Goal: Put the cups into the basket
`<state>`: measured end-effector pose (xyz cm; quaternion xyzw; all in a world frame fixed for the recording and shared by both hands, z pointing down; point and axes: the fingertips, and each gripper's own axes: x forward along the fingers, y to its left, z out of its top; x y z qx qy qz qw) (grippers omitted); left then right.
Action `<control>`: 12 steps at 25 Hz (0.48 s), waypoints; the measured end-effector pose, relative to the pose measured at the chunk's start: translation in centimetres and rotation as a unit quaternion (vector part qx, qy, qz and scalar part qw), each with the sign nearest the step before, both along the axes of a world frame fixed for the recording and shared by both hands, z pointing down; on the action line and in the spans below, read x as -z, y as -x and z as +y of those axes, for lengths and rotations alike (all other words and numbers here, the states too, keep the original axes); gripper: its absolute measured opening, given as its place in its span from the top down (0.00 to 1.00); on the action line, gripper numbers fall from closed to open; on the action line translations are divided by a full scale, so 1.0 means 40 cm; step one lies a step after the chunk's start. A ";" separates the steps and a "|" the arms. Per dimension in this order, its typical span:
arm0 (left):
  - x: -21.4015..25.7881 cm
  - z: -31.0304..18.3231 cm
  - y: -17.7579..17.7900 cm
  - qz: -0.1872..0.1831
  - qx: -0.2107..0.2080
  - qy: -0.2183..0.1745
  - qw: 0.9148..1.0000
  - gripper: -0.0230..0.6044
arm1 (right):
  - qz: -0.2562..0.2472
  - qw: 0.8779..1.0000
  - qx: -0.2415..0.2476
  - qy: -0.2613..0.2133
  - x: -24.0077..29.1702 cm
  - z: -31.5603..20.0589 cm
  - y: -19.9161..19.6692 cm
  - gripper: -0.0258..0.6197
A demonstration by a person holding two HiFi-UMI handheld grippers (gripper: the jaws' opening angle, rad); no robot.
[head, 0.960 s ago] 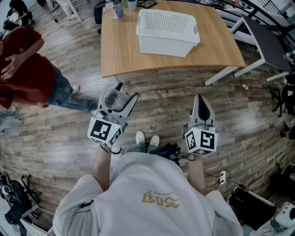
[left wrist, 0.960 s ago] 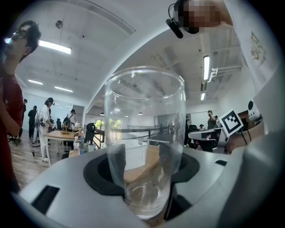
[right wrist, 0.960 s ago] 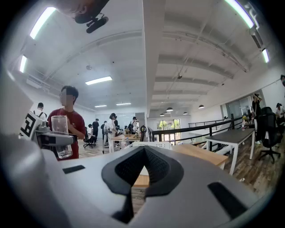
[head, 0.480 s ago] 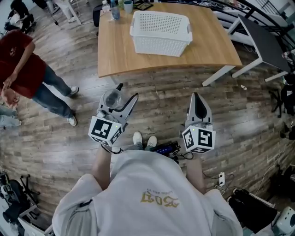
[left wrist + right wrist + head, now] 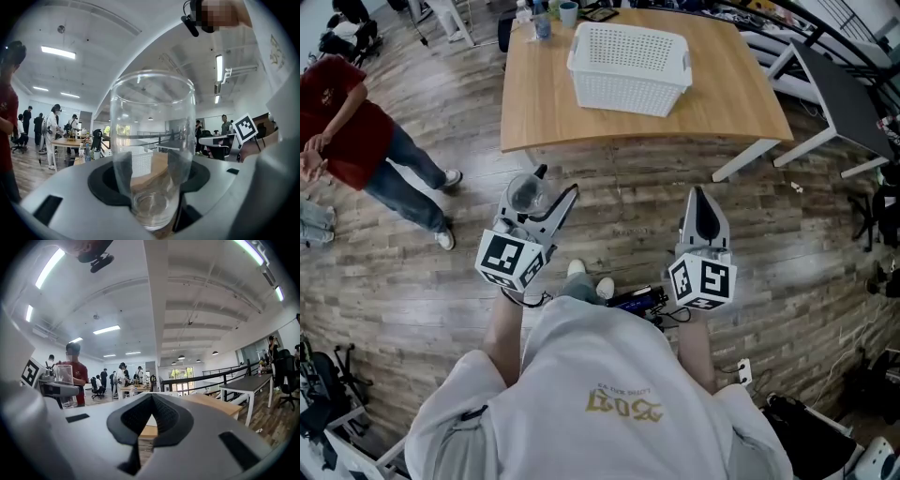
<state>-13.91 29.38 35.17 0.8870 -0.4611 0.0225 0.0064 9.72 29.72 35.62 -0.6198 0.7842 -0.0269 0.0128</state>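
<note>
A clear glass cup (image 5: 525, 196) (image 5: 152, 145) stands upright between the jaws of my left gripper (image 5: 551, 192) (image 5: 151, 187), which is shut on it above the wooden floor. The white plastic basket (image 5: 629, 67) (image 5: 139, 161) sits on the wooden table (image 5: 741, 94) ahead, well beyond both grippers. My right gripper (image 5: 705, 202) (image 5: 140, 427) is shut with nothing in it, held level with the left one. From the right gripper view the held cup (image 5: 64, 383) shows at the far left.
A teal cup (image 5: 569, 12) and bottles (image 5: 542, 21) stand at the table's far left corner. A person in a red top (image 5: 356, 141) stands on the floor to the left. A grey table (image 5: 839, 89) lies to the right. Cables and gear (image 5: 637, 302) lie by my feet.
The table and basket have shifted slightly in the head view as I moved. The person in red has stepped further left. Both grippers keep their hold and state.
</note>
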 end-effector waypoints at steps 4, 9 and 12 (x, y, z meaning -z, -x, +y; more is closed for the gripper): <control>0.000 -0.009 -0.006 0.000 0.004 0.000 1.000 0.54 | -0.003 1.000 0.006 0.004 -0.011 -0.009 -0.004 0.94; 0.002 -0.048 -0.021 0.001 0.000 -0.001 1.000 0.54 | -0.002 1.000 0.006 0.002 -0.007 -0.045 -0.012 0.94; 0.002 -0.091 -0.034 0.005 -0.005 -0.003 1.000 0.54 | 0.001 1.000 0.002 0.001 -0.009 -0.077 -0.023 0.94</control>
